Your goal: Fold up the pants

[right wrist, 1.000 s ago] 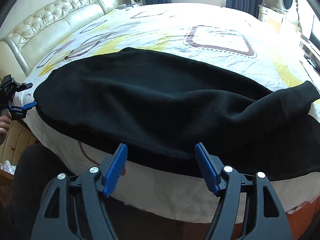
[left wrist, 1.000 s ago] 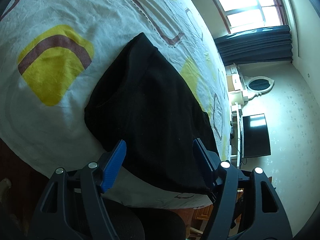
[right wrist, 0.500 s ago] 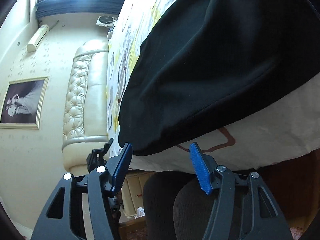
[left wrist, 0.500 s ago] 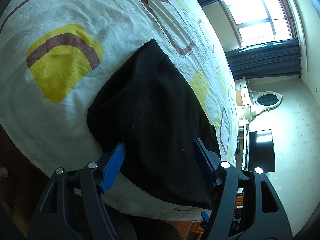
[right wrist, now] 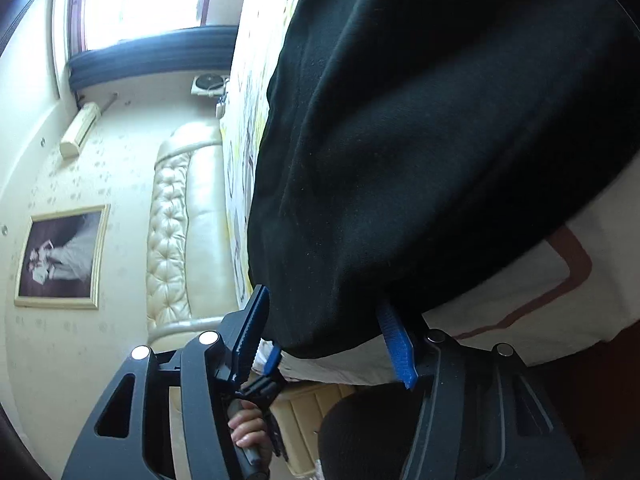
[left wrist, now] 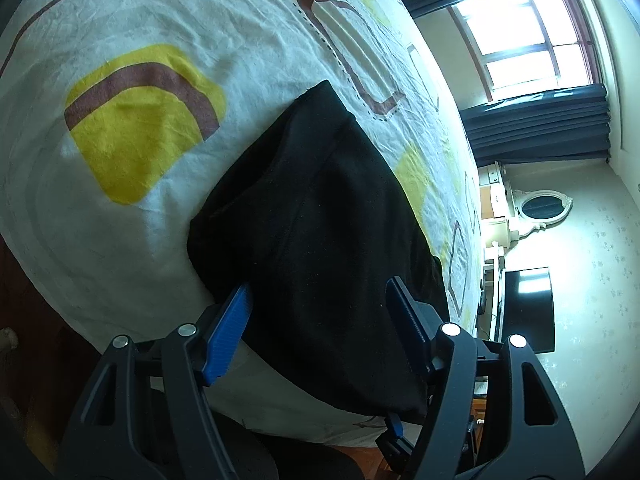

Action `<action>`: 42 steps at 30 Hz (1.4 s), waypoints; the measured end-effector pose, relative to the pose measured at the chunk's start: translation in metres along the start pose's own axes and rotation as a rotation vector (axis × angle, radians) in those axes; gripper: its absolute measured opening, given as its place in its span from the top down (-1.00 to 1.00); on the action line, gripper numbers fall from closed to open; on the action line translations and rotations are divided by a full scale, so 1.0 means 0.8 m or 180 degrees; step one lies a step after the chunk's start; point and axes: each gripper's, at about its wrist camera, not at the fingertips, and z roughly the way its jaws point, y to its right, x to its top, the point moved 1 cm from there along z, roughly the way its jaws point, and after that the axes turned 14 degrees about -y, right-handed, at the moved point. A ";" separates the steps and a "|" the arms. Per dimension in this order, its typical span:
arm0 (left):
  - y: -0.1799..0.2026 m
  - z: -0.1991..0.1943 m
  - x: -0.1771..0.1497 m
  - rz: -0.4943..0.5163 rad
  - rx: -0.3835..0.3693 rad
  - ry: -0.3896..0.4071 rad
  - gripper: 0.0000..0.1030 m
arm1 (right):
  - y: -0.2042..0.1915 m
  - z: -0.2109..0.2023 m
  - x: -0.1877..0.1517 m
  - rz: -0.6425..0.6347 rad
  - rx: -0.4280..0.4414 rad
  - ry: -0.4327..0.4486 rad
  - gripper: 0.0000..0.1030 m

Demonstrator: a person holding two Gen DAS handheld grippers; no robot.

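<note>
The black pants (left wrist: pixel 320 240) lie across the near edge of the bed, on a white sheet (left wrist: pixel 160 40) with yellow and brown shapes. My left gripper (left wrist: pixel 320 316) is open, its blue fingers on either side of the pants' near edge at the waist end. My right gripper (right wrist: pixel 324 328) is open too, rolled on its side, with the hem of the pants (right wrist: pixel 400 160) between its fingers (right wrist: pixel 252 320). The right gripper's tip also shows low in the left wrist view (left wrist: pixel 394 428), and the left gripper shows in the right wrist view (right wrist: pixel 264 384).
A padded cream headboard (right wrist: pixel 176 232) and a framed picture (right wrist: pixel 60 256) stand beyond the bed. A window with dark curtains (left wrist: pixel 536 124), a dresser with an oval mirror (left wrist: pixel 540 208) and a dark TV screen (left wrist: pixel 528 308) line the far wall. My legs (right wrist: pixel 368 436) are below the bed edge.
My right gripper has rolled sideways and moved in onto the pants' near edge. My left gripper has moved slightly closer to the waist end. Both stay open.
</note>
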 end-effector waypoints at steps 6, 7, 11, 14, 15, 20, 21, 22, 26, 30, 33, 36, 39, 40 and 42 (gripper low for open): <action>0.002 0.003 0.003 0.0042 0.0054 0.0045 -0.35 | 0.007 0.002 -0.012 -0.0066 0.0072 0.0176 -0.06; 0.001 0.004 0.003 0.0024 0.0055 0.0050 -0.35 | 0.005 0.001 -0.010 -0.0073 0.0070 0.0202 -0.04; 0.005 0.005 0.005 0.0040 0.0207 0.0084 0.16 | -0.003 -0.008 0.002 -0.0177 -0.0145 0.0289 0.29; -0.002 0.008 0.007 0.0000 0.0427 0.0056 0.68 | -0.001 -0.012 0.003 -0.0275 -0.0329 0.0335 0.67; -0.006 0.006 0.007 -0.0061 0.0396 0.0055 0.72 | -0.001 -0.014 0.001 -0.0306 -0.0355 0.0343 0.70; -0.007 -0.010 -0.004 -0.0018 0.0570 0.0084 0.81 | -0.010 -0.024 -0.018 -0.0432 -0.0458 0.0327 0.80; -0.007 -0.011 -0.005 -0.0011 0.0603 0.0074 0.81 | -0.005 -0.025 -0.019 -0.0420 -0.0486 0.0307 0.80; -0.008 -0.010 -0.005 0.0001 0.0638 0.0058 0.81 | 0.002 -0.026 -0.017 -0.0389 -0.0519 0.0295 0.80; -0.008 -0.007 -0.007 0.0065 0.0740 0.0040 0.75 | 0.021 -0.025 -0.010 -0.0234 -0.0393 0.0231 0.81; 0.000 -0.024 -0.019 0.0053 0.0805 0.0181 0.08 | 0.004 -0.043 -0.011 -0.0284 -0.0557 0.0246 0.62; -0.011 -0.041 -0.031 -0.0162 0.0781 0.0310 -0.36 | -0.023 -0.078 -0.010 -0.0457 -0.0746 0.0440 0.25; -0.021 -0.043 -0.037 -0.0256 0.0807 0.0240 -0.40 | -0.041 -0.130 0.006 -0.0489 -0.0722 0.0722 0.23; -0.031 -0.038 -0.036 -0.0377 0.0795 0.0177 -0.49 | -0.044 -0.214 0.042 -0.0251 -0.0602 0.1259 -0.13; -0.033 -0.035 -0.034 -0.0417 0.0797 0.0161 -0.57 | -0.044 -0.246 0.056 -0.0179 -0.0558 0.1470 -0.19; -0.038 -0.034 -0.033 -0.0504 0.0777 0.0156 -0.64 | -0.038 -0.311 0.083 -0.0023 -0.0564 0.1906 -0.19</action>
